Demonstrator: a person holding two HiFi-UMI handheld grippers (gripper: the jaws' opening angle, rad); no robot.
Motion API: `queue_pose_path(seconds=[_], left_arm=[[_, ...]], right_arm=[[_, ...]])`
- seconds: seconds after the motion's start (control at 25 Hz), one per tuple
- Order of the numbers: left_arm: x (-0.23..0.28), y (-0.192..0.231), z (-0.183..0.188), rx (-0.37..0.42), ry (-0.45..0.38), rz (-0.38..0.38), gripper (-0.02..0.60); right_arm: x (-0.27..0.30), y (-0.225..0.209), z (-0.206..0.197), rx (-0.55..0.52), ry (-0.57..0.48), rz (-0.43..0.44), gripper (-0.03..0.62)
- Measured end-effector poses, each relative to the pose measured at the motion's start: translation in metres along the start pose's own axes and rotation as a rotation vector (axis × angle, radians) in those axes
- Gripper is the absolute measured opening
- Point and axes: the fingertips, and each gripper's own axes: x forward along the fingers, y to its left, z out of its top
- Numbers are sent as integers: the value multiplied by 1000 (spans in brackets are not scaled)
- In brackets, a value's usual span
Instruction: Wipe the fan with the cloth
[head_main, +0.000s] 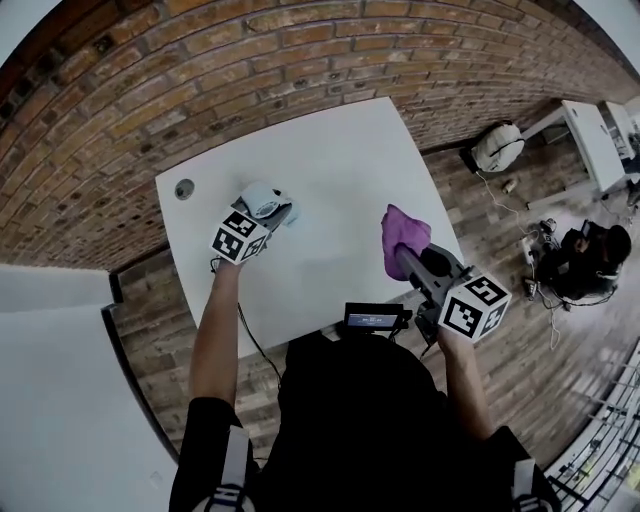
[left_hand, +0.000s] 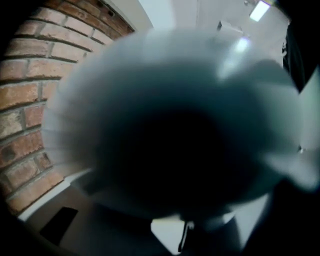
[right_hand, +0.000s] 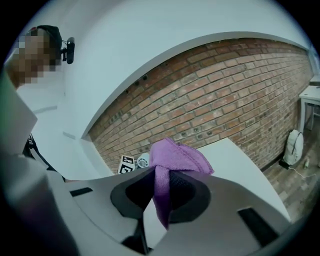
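light: bright, even | edges: fisheye-bent | fan (left_hand: 165, 75): out of focus

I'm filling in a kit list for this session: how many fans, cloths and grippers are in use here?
fan: 1
cloth: 1
grippers: 2 (left gripper, right gripper)
Total: 4

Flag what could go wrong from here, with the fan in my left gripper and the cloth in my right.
The fan fills and blurs the left gripper view, so the hold of the left gripper cannot be checked; wiping pressure might twist it loose. The right gripper pinches only a narrow fold of the cloth, which rubbing could pull out.
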Motion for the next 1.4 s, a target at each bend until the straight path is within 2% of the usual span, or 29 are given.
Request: queue_pose_path(seconds=[0.24,0.52,0.64,0.96,1.0,1.04,1.12,1.2,1.28,1.4], left_arm=[[55,35,-22,193,148,-28,156],[80,50,-28,219,182,-55,156],[85,50,-26,245,190,-52,156],[85,50,-25,249,175,-47,158],[84,52,-24,245,169,-35,173],[80,55,-25,238,164,-21,233],[68,57,-29,206,157,5,281],[46,59,-38,115,131,56,313],[17,55,-49,-44,60,126,313],[-28,17,-76,-313,-69,204,313]], right_arm=[[-8,-10,-6,42,2,-74,61],[-15,-15,-8,57,1,-114,61],[-16,-17,-8,71,1,-116,61],[-9,-21,-8,81,9,-95,61],[-8,-21,-7,82,8,-90,61],[-7,-21,-6,83,3,-85,61],[-9,-24,-4,88,-10,-74,61],[-12,-29,-2,108,-30,-61,61],[-18,-35,-2,148,-57,-41,61],[-35,-49,-5,251,-101,-14,61]])
